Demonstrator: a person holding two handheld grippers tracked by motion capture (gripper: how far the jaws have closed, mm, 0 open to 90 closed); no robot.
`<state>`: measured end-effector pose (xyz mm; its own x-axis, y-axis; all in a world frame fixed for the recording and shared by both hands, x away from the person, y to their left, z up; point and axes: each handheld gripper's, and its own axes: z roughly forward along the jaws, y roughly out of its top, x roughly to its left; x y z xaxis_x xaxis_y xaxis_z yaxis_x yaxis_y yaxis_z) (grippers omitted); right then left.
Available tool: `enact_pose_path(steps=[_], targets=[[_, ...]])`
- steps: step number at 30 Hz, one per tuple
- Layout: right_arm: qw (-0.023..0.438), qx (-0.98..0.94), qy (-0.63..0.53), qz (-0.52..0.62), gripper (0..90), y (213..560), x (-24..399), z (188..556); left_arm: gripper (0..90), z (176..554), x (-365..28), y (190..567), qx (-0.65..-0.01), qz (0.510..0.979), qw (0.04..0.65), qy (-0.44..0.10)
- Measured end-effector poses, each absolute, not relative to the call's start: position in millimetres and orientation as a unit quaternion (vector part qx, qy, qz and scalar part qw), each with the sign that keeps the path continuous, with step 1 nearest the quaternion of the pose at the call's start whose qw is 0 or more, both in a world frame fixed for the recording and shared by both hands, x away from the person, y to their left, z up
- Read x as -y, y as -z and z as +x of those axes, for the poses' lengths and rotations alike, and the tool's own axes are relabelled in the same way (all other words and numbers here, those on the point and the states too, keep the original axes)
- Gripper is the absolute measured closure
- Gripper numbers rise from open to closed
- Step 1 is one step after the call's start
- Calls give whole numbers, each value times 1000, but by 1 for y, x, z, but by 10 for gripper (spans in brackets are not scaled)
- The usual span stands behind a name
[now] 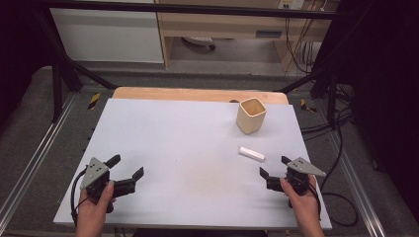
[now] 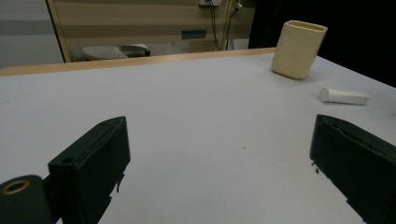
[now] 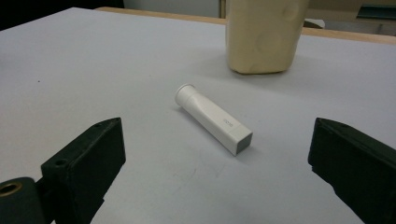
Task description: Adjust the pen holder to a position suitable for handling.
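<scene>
Resting near the table's (image 1: 163, 138) near edge, both tools sit wide apart and hold nothing: left gripper (image 1: 129, 172) at the near left, jaws spread to about their widest with bare tabletop between them; right gripper (image 1: 274, 167) at the near right, jaws equally wide, aimed at the white tube (image 3: 212, 117). Tube lies flat on its side just beyond the right gripper, apart from it, untouched, round capped end pointing away toward the cream cup (image 3: 261, 35), flat grey squared end nearest the jaws. Cup stands upright farther back on the right side, near the tube but not touching. Tube looks like hard smooth plastic, probably light and stiff, not fragile; the rounded end could roll or slip under the pads, so likely best taken across the flatter squared half, near mid-length, jaws square to its long axis. Cup looks rigid and light, could tip if bumped. Left gripper well apart from both things
</scene>
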<state>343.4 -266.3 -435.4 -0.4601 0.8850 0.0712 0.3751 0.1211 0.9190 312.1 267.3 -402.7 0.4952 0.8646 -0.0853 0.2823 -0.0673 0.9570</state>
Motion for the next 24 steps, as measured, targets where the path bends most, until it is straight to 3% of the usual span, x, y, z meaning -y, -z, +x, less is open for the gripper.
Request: enact_pose_path(steps=[8, 24], targets=[[292, -713, -473, 427, 43, 429, 260, 343, 52, 312, -267, 403, -424, 679, 532, -275], [325, -707, -461, 426, 59, 404, 267, 381, 49, 313, -268, 405, -432, 682, 522, -276]])
